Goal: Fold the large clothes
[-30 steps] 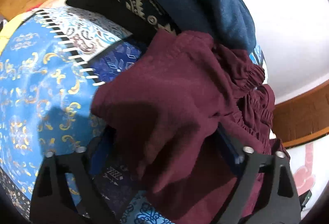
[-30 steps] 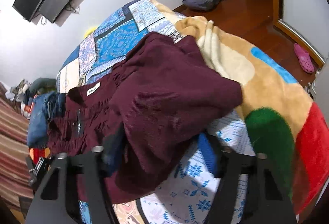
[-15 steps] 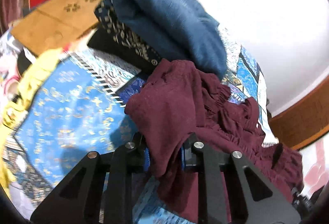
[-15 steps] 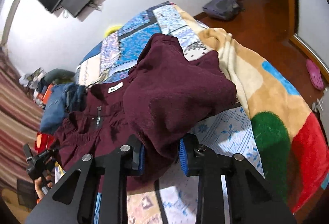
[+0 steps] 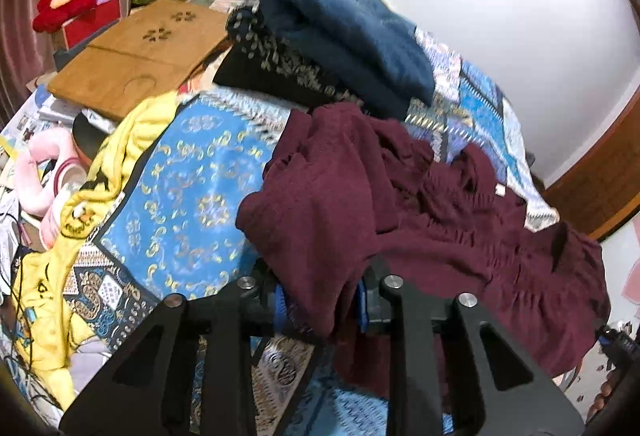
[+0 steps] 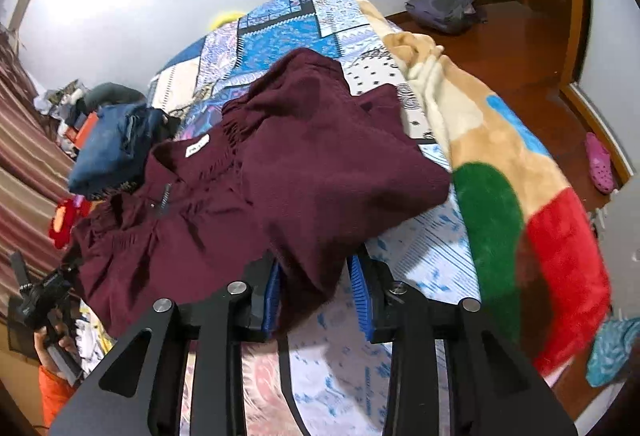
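A large maroon garment [image 5: 360, 188] lies crumpled on the blue patterned bedspread [image 5: 192, 188]. My left gripper [image 5: 320, 300] is shut on one folded edge of it and holds that edge up. In the right wrist view the same maroon garment [image 6: 304, 172] shows its collar label and button placket. My right gripper [image 6: 316, 288] is shut on another edge of it, cloth bunched between the blue pads [image 6: 362, 296]. Each gripper's fingertips are partly hidden by cloth.
A pile of folded dark blue and black patterned clothes [image 5: 340, 36] sits beyond the garment. A yellow cloth [image 5: 96, 188] lies at the left. A plush multicoloured blanket [image 6: 500, 172] covers the bed's right side. A wooden board [image 5: 136, 56] lies far left.
Both grippers closed from open onto the maroon garment's edges, then pulled back and up, so more of the bed and room shows.
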`<act>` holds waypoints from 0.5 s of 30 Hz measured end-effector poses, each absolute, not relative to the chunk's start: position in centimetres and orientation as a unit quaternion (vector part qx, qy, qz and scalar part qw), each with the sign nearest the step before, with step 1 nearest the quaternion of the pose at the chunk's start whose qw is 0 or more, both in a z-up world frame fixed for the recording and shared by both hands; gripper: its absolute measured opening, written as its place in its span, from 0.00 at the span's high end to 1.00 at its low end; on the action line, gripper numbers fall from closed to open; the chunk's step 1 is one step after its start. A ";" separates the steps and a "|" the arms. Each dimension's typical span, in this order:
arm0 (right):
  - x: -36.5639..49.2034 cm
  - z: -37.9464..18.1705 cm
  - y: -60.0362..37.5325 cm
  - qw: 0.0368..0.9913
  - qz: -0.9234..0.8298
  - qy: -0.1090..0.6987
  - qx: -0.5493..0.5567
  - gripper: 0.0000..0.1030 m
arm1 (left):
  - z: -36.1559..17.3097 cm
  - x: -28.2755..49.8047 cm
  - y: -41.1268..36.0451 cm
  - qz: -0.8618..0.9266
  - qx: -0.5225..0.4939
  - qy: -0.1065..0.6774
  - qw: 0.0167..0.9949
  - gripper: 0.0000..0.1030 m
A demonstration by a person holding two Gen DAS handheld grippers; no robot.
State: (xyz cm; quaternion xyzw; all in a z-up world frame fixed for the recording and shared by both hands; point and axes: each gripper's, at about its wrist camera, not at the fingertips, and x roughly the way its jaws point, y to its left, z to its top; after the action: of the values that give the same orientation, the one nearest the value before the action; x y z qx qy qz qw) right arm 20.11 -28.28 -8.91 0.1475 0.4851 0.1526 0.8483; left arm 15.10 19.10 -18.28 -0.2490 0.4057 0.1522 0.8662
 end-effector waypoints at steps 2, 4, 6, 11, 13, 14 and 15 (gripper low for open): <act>19.5 -8.1 -28.3 0.856 0.147 0.479 0.130 0.72 | -18.8 15.2 19.5 0.158 -0.259 0.423 0.854 0.64; 18.8 -6.9 -28.1 0.866 0.142 0.469 0.104 0.72 | -19.4 15.1 20.0 0.161 -0.268 0.442 0.841 0.61; 18.1 -5.9 -27.8 0.877 0.135 0.454 0.077 0.72 | -19.8 14.6 20.1 0.157 -0.272 0.449 0.837 0.61; 17.2 -3.2 -26.4 0.899 0.135 0.414 0.052 0.62 | -19.0 13.0 19.8 0.154 -0.253 0.435 0.850 0.41; 17.3 -2.4 -25.5 0.905 0.140 0.399 0.048 0.55 | -18.8 12.5 19.8 0.141 -0.257 0.425 0.857 0.34; 17.4 -2.0 -24.8 0.908 0.145 0.391 0.043 0.49 | -18.7 12.4 19.8 0.136 -0.260 0.422 0.857 0.31; 17.5 -1.7 -24.0 0.911 0.149 0.383 0.038 0.47 | -18.8 12.3 19.8 0.129 -0.265 0.422 0.857 0.26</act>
State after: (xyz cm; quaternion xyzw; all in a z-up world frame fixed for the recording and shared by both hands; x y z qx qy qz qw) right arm 17.47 -24.01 -1.69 0.0379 0.3828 0.1489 0.9110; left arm 12.32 19.83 -18.76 -0.2649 0.4218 0.1288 0.8575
